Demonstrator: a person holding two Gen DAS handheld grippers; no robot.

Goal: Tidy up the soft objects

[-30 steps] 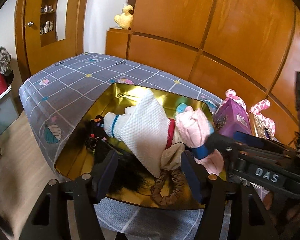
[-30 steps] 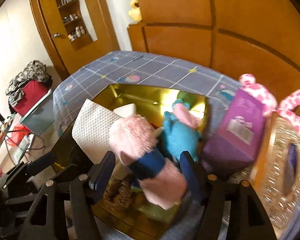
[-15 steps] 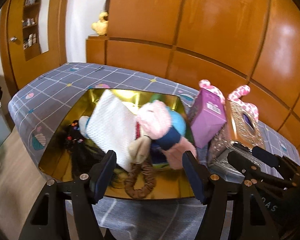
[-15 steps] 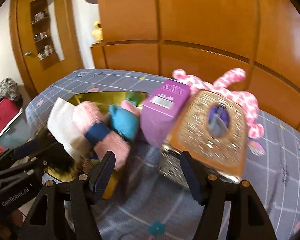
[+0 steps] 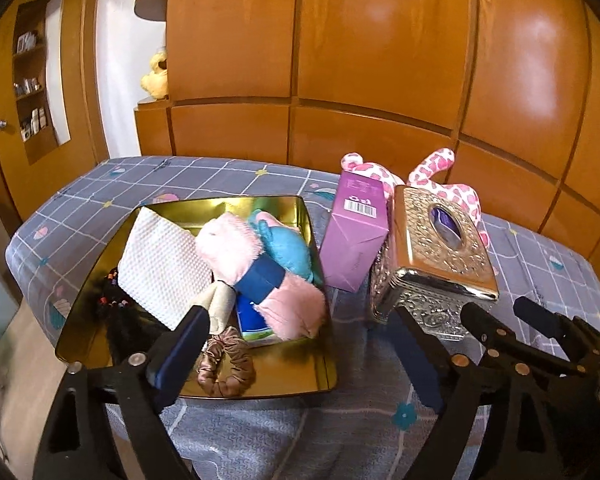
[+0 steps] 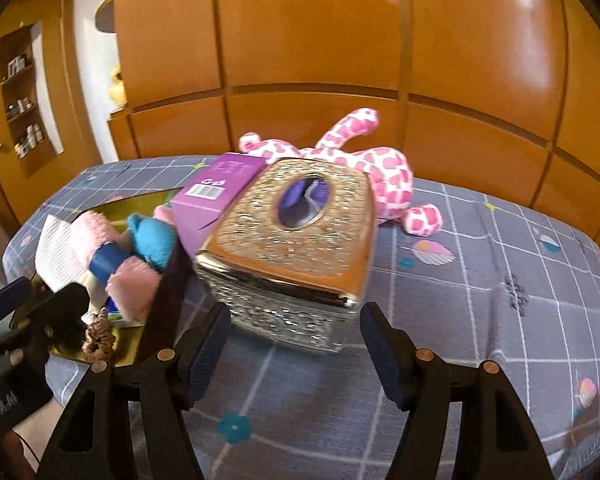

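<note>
A gold tray (image 5: 318, 360) holds a white waffle cloth (image 5: 162, 264), a pink fluffy roll with a blue band (image 5: 236, 248), a teal plush (image 5: 290, 250), a brown scrunchie (image 5: 224, 364) and a black hair piece (image 5: 120, 320). My left gripper (image 5: 300, 356) hovers over the tray's near right corner, its jaws opening with nothing between them. My right gripper (image 6: 294, 354) stands open and empty just short of an ornate metal tissue box (image 6: 292, 232). A pink spotted plush (image 6: 384, 172) lies behind that box.
A purple carton (image 5: 354, 236) leans between the tray and the tissue box. All of it sits on a bed with a grey checked cover (image 6: 480, 280), backed by a wooden panelled wall. Bare cover lies to the right of the tissue box. A yellow toy (image 5: 156, 80) sits on a far ledge.
Both grippers swung right, away from the tray toward the tissue box. The right one drew back from the pink fluffy roll, which stays in the tray. The left jaws spread wider.
</note>
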